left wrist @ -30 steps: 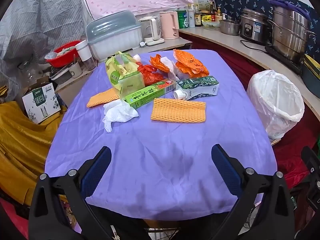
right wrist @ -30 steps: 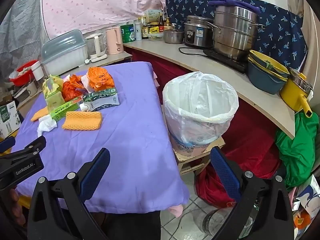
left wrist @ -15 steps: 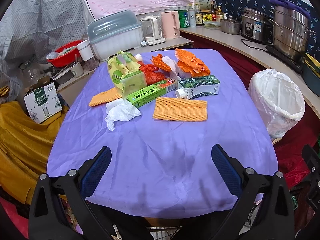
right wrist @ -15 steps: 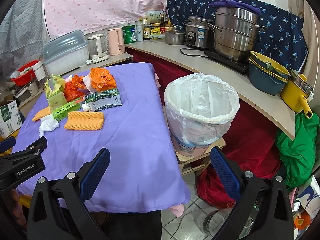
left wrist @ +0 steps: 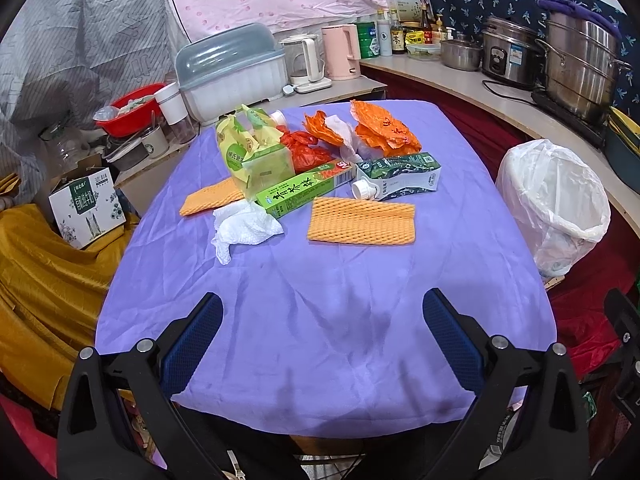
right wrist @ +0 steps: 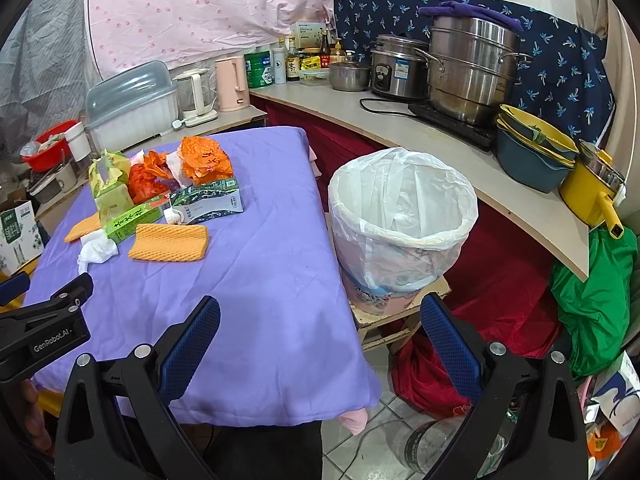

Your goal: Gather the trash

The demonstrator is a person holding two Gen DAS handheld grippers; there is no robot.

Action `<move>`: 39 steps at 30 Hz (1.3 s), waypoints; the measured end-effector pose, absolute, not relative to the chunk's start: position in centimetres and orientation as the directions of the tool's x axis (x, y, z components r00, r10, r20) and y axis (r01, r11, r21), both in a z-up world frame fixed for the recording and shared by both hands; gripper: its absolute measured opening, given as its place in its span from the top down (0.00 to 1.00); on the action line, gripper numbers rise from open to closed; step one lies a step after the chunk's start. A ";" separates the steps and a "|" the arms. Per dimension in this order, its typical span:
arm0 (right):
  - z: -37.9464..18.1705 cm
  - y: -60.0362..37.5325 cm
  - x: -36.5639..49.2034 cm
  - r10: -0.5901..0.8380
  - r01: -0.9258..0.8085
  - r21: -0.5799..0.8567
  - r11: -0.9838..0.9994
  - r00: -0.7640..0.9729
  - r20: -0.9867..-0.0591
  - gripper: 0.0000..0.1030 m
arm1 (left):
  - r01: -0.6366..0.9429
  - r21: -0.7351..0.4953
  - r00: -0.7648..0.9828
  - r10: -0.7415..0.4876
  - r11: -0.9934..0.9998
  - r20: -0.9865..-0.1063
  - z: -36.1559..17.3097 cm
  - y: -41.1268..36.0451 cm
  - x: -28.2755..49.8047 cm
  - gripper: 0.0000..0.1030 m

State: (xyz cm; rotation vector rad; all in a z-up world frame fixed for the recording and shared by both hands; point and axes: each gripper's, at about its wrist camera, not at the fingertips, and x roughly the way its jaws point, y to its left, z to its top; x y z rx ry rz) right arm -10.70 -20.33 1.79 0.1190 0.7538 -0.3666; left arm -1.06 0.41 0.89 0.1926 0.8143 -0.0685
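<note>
Nothing collected yet. Left tongs (left wrist: pixel 322 330) and right tongs (right wrist: pixel 320 330) both spread wide, empty, above the bench (left wrist: pixel 320 320) near edge. Trash pile (left wrist: pixel 320 168) all on the far half; lined bin (right wrist: pixel 402 216) beside the bench looks empty. Everything left to do.

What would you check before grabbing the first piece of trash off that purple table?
1. Left gripper open and holding nothing: ok.
2. Right gripper open and holding nothing: ok.
3. Trash bin lined with a bag, mouth open, standing beside the table: ok.
4. Nearest pieces, the orange foam net and the white tissue, lie free with nothing on top: ok.
5. Green tea box free to lift: not ok, the yellow-green bag leans over its far end.
6. Milk carton drained: cannot tell.
</note>
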 end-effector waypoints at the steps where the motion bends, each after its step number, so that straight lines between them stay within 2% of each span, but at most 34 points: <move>1: 1.8 -20.3 -10.7 -0.283 0.367 -0.025 0.930 0.669 -0.687 0.07 | 0.135 0.146 0.686 0.013 0.980 -0.727 1.0 0.4 -1.1 0.07; 39: 2.1 -20.5 -10.6 -0.286 0.370 -0.026 0.929 0.669 -0.686 0.07 | 0.136 0.137 0.704 0.002 0.981 -0.710 1.3 0.1 -1.0 0.08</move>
